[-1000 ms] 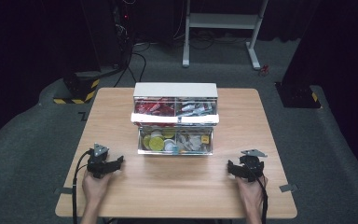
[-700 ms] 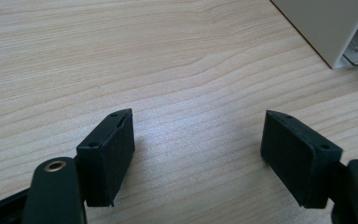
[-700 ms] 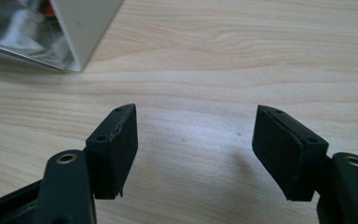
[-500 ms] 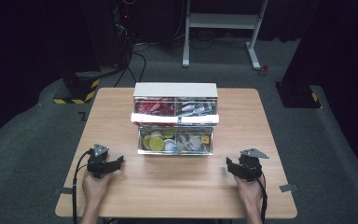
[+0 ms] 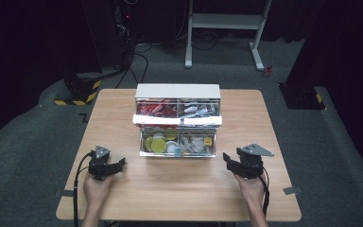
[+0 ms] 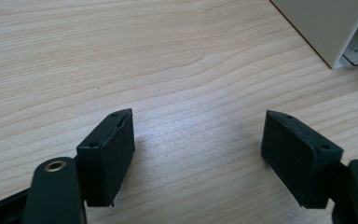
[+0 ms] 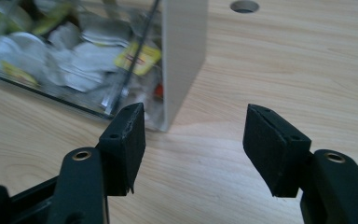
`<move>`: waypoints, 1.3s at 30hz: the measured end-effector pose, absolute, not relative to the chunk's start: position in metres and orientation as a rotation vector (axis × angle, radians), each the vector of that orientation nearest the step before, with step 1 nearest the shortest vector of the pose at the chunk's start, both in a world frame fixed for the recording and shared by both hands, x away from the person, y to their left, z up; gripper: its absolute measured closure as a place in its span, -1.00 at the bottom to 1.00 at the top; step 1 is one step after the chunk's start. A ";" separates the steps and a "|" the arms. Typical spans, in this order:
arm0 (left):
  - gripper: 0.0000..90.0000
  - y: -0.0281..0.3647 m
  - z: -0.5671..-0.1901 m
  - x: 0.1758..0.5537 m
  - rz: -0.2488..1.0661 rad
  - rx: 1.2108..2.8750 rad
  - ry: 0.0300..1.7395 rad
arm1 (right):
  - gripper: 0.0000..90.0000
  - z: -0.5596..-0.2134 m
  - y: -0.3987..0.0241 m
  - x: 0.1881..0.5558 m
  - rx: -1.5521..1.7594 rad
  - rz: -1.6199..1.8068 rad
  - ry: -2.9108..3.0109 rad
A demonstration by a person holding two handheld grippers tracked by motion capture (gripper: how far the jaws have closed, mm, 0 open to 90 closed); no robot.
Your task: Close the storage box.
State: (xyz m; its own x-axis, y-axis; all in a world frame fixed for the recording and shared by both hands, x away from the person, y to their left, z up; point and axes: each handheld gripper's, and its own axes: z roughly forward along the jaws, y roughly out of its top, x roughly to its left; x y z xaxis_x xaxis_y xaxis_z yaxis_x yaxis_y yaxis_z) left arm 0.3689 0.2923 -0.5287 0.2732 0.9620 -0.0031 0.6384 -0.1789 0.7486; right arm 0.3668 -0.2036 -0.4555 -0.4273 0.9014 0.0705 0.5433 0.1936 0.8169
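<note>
Light wooden rectangular table (image 5: 179,189): bare at front, carrying all below.

White two-tier organiser box with clear pulled-out drawers (image 5: 178,91): stood at table centre, toward 12 o'clock of both hands; lower clear drawer (image 5: 177,153) drawn out toward the person, likely for access. Yellow-green round lids at its 9 o'clock half, pale packets and a yellow-tagged sachet (image 7: 137,56) at its 3 o'clock half. Upper drawer held red packets.

Left black two-jaw gripper (image 5: 108,166): rested at 7 o'clock of box, well apart from it; jaws spread wide, nothing between, bare wood beneath (image 6: 196,140). Probably parked in readiness.

Right black two-jaw gripper (image 5: 238,163): rested at 4 o'clock of box, near drawer's white corner (image 7: 182,60); jaws spread wide, empty, aimed at that corner, seemingly the likelier to reach in first.
</note>
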 end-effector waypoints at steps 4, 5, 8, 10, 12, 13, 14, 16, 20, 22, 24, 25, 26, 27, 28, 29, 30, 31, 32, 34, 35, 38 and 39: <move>-0.42 0.292 -0.529 0.369 0.645 1.903 1.440 | -0.10 -0.444 -0.199 0.365 1.309 1.163 2.062; -0.42 0.292 -0.529 0.369 0.645 1.902 1.440 | -0.10 -0.444 -0.199 0.365 1.309 1.163 2.062; -0.42 0.292 -0.529 0.369 0.644 1.908 1.438 | -0.03 -0.434 -0.197 0.363 1.276 1.215 2.048; -0.42 0.292 -0.529 0.369 0.643 1.909 1.437 | 0.03 -0.429 -0.196 0.362 1.257 1.251 2.038; -0.42 0.292 -0.529 0.369 0.644 1.909 1.437 | 0.07 -0.425 -0.193 0.361 1.239 1.265 2.044; -0.42 0.292 -0.529 0.369 0.644 1.909 1.437 | 0.10 -0.423 -0.191 0.360 1.223 1.267 2.051; -0.42 0.292 -0.529 0.369 0.644 1.909 1.438 | 0.13 -0.420 -0.190 0.360 1.209 1.271 2.057; -0.42 0.292 -0.529 0.369 0.645 1.909 1.438 | 0.18 -0.415 -0.187 0.360 1.183 1.280 2.064; -0.42 0.292 -0.529 0.369 0.644 1.909 1.438 | 0.25 -0.400 -0.182 0.360 1.128 1.312 2.061; -0.42 0.292 -0.529 0.369 0.644 1.909 1.438 | 0.28 -0.392 -0.179 0.361 1.107 1.318 2.066; -0.42 0.292 -0.529 0.369 0.644 1.909 1.438 | 0.31 -0.386 -0.175 0.362 1.089 1.317 2.076; -0.42 0.292 -0.529 0.369 0.644 1.909 1.437 | 0.32 -0.384 -0.173 0.362 1.081 1.318 2.081; -0.42 0.292 -0.529 0.369 0.644 1.909 1.437 | 0.35 -0.380 -0.171 0.363 1.069 1.317 2.093; -0.42 0.292 -0.529 0.369 0.644 1.909 1.438 | 0.37 -0.378 -0.169 0.364 1.064 1.314 2.097; -0.42 0.292 -0.529 0.369 0.644 1.909 1.437 | 0.40 -0.376 -0.167 0.366 1.053 1.312 2.105; -0.42 0.292 -0.529 0.369 0.645 1.909 1.437 | 0.43 -0.373 -0.164 0.367 1.045 1.312 2.116; -0.42 0.292 -0.529 0.369 0.645 1.911 1.436 | 0.48 -0.369 -0.161 0.369 1.042 1.323 2.128; -0.42 0.292 -0.529 0.369 0.645 1.911 1.436 | 0.48 -0.369 -0.161 0.369 1.042 1.323 2.128; -0.42 0.292 -0.529 0.369 0.645 1.910 1.436 | 0.49 -0.368 -0.159 0.370 1.040 1.332 2.132; -0.42 0.292 -0.529 0.369 0.645 1.910 1.437 | 0.53 -0.364 -0.155 0.372 1.023 1.339 2.142; -0.42 0.292 -0.529 0.369 0.645 1.910 1.436 | 0.54 -0.362 -0.153 0.372 1.012 1.335 2.148; -0.42 0.292 -0.529 0.369 0.643 1.909 1.436 | 0.55 -0.358 -0.147 0.375 0.993 1.334 2.163; -0.42 0.293 -0.529 0.369 0.640 1.911 1.436 | 0.55 -0.357 -0.146 0.376 0.995 1.332 2.167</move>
